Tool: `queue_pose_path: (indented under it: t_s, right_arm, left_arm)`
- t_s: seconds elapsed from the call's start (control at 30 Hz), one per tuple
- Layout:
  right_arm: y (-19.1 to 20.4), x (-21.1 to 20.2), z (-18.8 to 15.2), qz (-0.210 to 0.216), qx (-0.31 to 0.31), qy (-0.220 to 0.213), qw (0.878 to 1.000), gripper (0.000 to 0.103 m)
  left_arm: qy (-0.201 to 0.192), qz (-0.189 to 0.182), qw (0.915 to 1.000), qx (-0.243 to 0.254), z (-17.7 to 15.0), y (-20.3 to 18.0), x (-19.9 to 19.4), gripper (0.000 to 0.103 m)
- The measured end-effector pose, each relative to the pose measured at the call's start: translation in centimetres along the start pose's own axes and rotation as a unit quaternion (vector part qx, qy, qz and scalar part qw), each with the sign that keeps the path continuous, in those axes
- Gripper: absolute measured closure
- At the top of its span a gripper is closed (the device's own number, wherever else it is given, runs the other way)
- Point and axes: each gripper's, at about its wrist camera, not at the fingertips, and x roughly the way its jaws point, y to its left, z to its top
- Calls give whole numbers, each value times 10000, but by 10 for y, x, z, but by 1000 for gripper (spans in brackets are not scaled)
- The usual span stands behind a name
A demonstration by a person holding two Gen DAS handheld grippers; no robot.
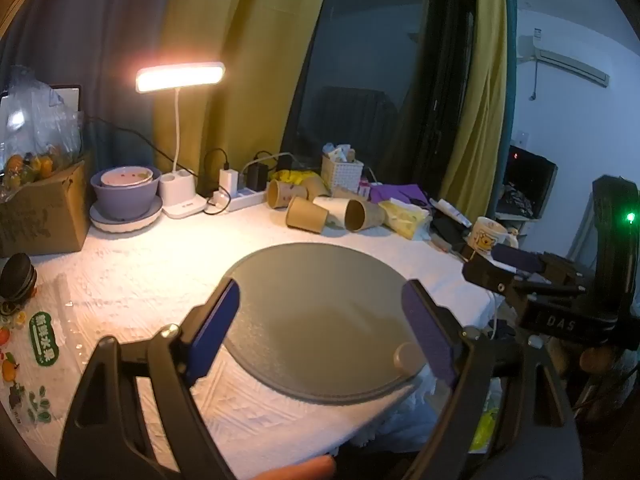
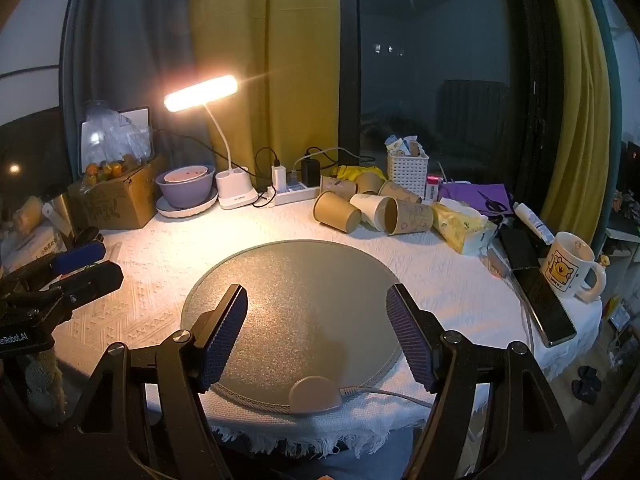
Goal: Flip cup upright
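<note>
Several brown and white paper cups (image 1: pixel 308 214) (image 2: pixel 338 212) lie on their sides in a pile at the back of the white-clothed table, behind a round grey mat (image 1: pixel 316 312) (image 2: pixel 296 316). My left gripper (image 1: pixel 320 328) is open and empty over the mat's near part. My right gripper (image 2: pixel 316 332) is open and empty over the mat's near part; it also shows at the right edge of the left wrist view (image 1: pixel 516 268). The left gripper shows at the left edge of the right wrist view (image 2: pixel 80 264). Both are far from the cups.
A lit desk lamp (image 2: pixel 232 188), purple bowls (image 2: pixel 186 190), a cardboard box of fruit (image 2: pixel 116 200) and a power strip (image 2: pixel 294 194) stand at the back. A white basket (image 2: pixel 408 172), tissue pack (image 2: pixel 460 224), phone (image 2: pixel 548 308) and bear mug (image 2: pixel 568 268) sit at the right.
</note>
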Motion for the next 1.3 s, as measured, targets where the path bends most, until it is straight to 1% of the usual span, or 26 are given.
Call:
queue_pose_path:
  t_s: [0.03, 0.47, 0.53, 1.3]
  right_arm:
    - [0, 0, 0, 2, 2, -25, 10000, 28]
    - [0, -1, 1, 0, -5, -7, 10000, 28]
    - [0, -1, 1, 4, -7, -13, 10000, 28]
    - [0, 0, 0, 6, -2, -16, 10000, 28]
  left_arm:
    - [-53, 8, 10000, 19, 0, 0, -1, 19]
    - [-62, -41, 10000, -10, 5, 2, -5, 19]
    - [-82, -41, 10000, 2, 2, 2, -3, 19]
    - [-64, -82, 9999, 16, 3, 3, -1, 19]
